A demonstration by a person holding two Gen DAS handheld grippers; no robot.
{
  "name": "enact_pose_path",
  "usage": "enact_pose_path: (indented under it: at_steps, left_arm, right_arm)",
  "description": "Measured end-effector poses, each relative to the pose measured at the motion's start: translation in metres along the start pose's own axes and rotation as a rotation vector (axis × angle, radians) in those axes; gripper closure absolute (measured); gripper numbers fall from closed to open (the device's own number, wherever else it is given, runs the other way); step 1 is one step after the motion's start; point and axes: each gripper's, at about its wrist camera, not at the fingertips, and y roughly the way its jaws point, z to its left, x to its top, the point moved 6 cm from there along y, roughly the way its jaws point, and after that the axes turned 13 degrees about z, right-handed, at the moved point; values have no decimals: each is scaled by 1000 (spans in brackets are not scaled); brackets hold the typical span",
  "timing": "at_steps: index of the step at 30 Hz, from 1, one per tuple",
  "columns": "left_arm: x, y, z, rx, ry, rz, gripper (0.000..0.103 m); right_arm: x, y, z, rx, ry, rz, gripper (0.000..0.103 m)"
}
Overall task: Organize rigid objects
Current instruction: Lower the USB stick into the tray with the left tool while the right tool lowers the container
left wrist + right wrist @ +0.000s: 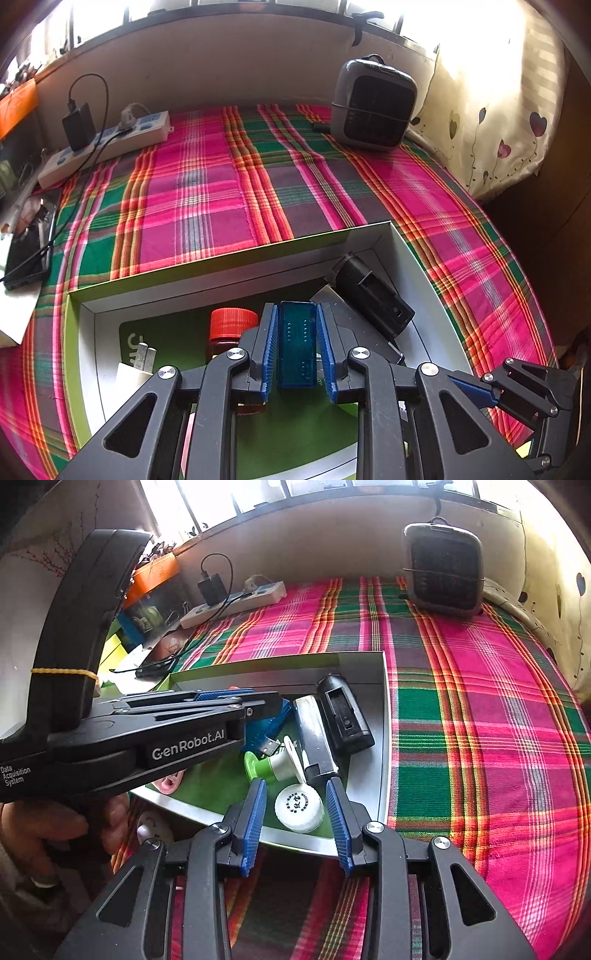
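Left gripper pinching a translucent teal USB module between its blue pads, held above the open box. Seen from the right wrist view, same module with a metal USB plug pointing down toward the box floor.

Right gripper spread, a white bottle cap lying between the fingers, pads not pressing on it. Cap resting on the green floor of the box near its front wall.

Inside the box, just beyond the cap: a green-and-white spool, a white-and-black oblong device, and beside that a black cylindrical device against the right wall. In the left wrist view, a brown bottle with red cap left of the left gripper, a white plug adapter further left, the black cylindrical device to the right.

Box sitting on a pink-and-green plaid cloth. Further back, a white power strip with a black charger plugged in, and a grey fan heater near the wall. A hand gripping the left gripper's handle at lower left of the right wrist view.
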Motion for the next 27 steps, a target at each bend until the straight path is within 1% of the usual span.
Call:
enact_pose_path:
  at_steps: [9, 14, 27]
  left_arm:
    - [1, 5, -1, 3, -7, 12, 82]
    - [-1, 2, 0, -9, -16, 11, 82]
    - [-14, -22, 3, -23, -21, -16, 81]
  right_arm:
    - [-1, -2, 0, 20, 4, -9, 67]
    - [-1, -2, -1, 22, 2, -13, 67]
    - [-5, -8, -1, 7, 15, -23, 67]
